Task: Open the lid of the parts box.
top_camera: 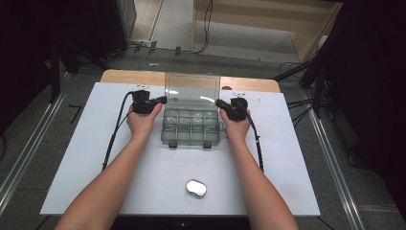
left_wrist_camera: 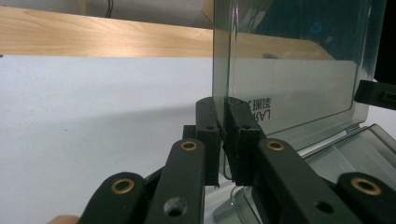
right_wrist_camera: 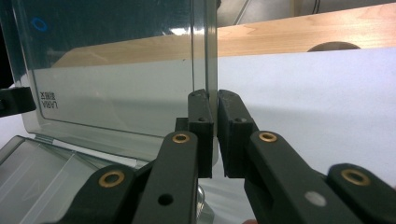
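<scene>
two grippers pinch the upright lid [top_camera: 192,88] of a clear compartment box [top_camera: 190,129] mid-table: the left gripper [left_wrist_camera: 223,135] clamps its left edge, the right gripper [right_wrist_camera: 215,130] its right edge, jaws nearly shut on the thin plastic. bare white table [top_camera: 86,158] lies open on both sides; a small silver case [top_camera: 196,188] sits near the front edge.

In the high view both forearms are cut off by the bottom edge, and the compartments of the clear box [top_camera: 191,125] are too small to tell what lies in them. The small shiny thing [top_camera: 196,188] at six o'clock from the box is too blurred to identify. In the left gripper view the lid [left_wrist_camera: 299,70] is cut off at twelve o'clock, its printed label partly hidden behind the jaws.
</scene>
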### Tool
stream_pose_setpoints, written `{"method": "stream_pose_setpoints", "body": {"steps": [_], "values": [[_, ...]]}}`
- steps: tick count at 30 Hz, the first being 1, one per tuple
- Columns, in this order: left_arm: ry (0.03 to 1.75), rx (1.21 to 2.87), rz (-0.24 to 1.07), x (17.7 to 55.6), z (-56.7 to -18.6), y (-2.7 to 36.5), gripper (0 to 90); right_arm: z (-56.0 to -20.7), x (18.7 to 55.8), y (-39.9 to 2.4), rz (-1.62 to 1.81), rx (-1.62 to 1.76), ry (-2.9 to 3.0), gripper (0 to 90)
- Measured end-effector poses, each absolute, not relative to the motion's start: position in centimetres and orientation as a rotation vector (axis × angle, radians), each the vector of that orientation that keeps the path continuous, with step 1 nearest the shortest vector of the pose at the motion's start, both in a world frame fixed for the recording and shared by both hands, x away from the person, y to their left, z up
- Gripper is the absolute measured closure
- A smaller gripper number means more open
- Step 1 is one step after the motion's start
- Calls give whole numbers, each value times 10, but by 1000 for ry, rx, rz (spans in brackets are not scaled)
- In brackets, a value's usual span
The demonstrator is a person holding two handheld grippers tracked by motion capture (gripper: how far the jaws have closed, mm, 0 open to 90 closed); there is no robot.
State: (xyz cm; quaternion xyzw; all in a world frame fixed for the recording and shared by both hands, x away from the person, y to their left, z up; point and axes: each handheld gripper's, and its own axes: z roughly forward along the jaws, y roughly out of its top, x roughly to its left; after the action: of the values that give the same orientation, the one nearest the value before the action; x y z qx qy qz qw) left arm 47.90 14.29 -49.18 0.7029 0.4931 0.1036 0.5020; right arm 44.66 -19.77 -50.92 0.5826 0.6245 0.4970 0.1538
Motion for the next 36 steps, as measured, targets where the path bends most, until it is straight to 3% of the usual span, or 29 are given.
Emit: {"method": "stream_pose_setpoints", "body": {"steps": [36], "values": [[1257, 1681, 132, 487, -506, 146, 781, -523, 454, -205, 1503, 1796, 1815, 799]]}}
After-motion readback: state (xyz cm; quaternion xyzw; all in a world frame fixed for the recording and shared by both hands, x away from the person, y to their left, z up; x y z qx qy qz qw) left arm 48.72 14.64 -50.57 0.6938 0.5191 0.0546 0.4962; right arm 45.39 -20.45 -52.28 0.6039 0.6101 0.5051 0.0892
